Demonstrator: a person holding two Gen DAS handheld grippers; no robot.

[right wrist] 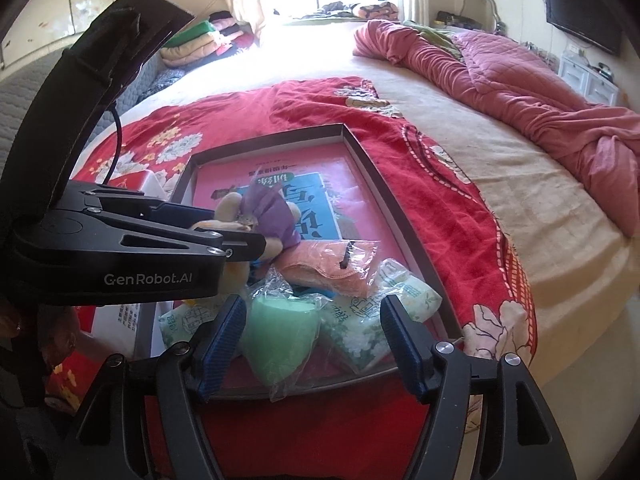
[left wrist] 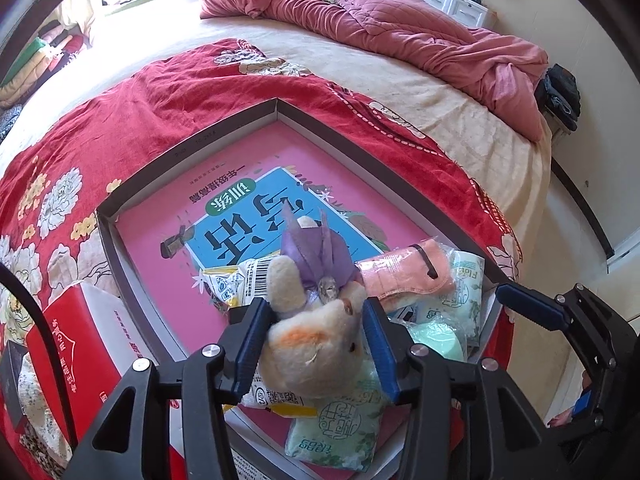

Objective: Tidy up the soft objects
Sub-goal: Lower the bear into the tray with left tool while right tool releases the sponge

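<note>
Clamped between my left tool's [left wrist: 316, 344] pads, the plush [left wrist: 316, 320] hangs head-down over the tray's [left wrist: 192, 148] near end with its long axis running away from me, while my right tool [right wrist: 314, 344] gapes wide and empty around the green pouch [right wrist: 280, 336] just beside.
</note>
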